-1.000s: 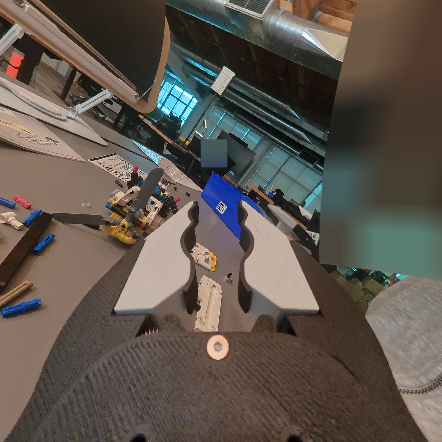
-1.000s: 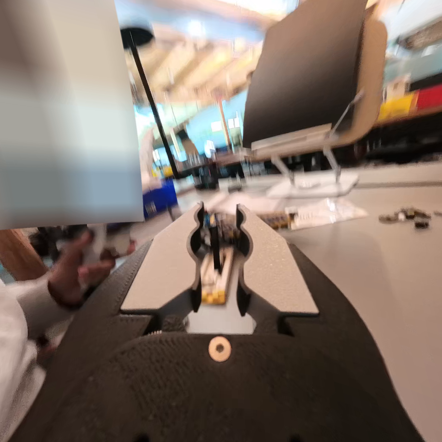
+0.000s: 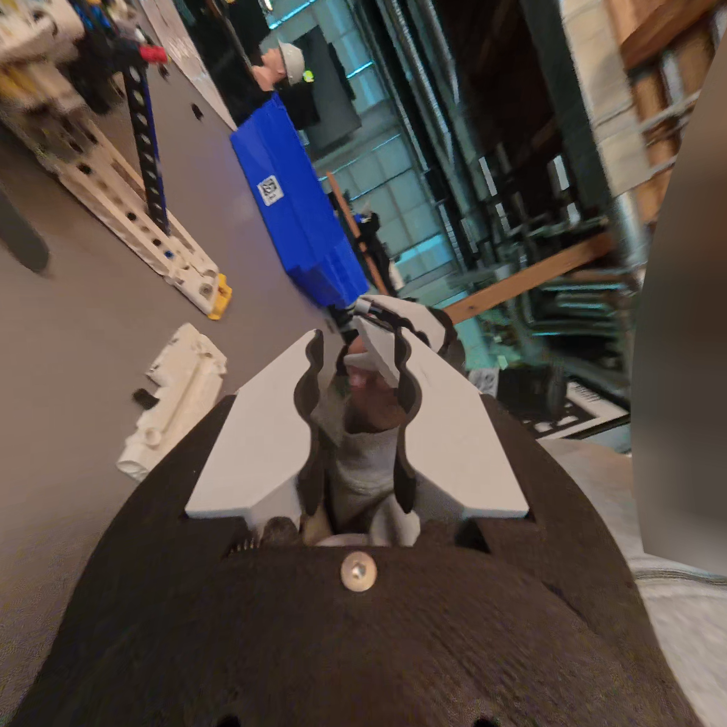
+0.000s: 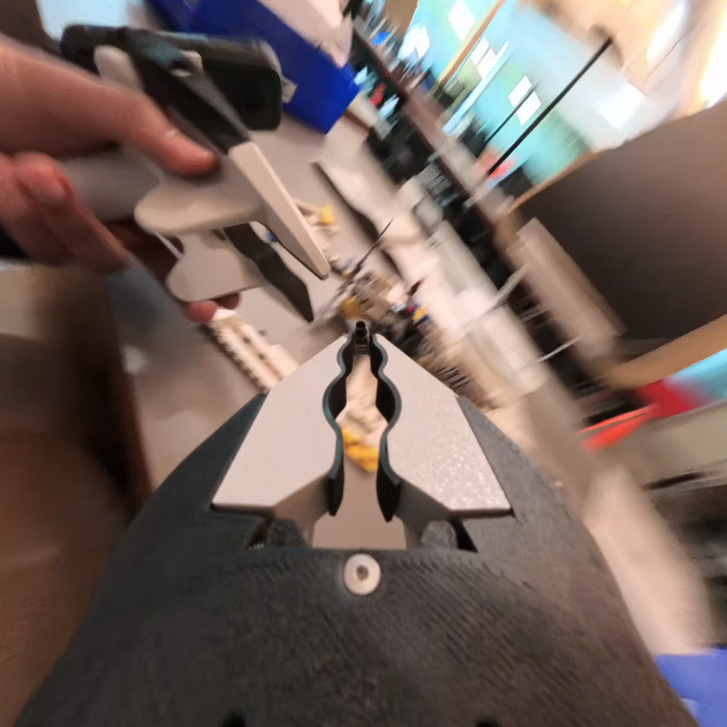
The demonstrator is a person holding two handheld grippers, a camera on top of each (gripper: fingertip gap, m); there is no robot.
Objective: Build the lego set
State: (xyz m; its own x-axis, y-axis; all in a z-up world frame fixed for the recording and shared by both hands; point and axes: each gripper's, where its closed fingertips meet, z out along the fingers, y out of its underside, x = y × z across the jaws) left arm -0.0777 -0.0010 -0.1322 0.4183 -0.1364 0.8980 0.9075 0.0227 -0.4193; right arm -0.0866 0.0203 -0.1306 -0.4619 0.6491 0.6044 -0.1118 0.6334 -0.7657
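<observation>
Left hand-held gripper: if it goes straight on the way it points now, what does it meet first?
Probably the right hand-held gripper, which sits just beyond the open fingertips of the left hand-held gripper, with the person's hand behind. Depth is unclear.

The table [image 3: 98, 314] looked matt grey and smooth. The white beam [image 3: 130, 208] and blue bin [image 3: 291, 204] seemed glossy plastic. The left gripper [image 3: 360, 346] had rough black ribbed housing, matt grey fingers [image 3: 259, 432] and a shiny metal screw [image 3: 358, 571].
</observation>
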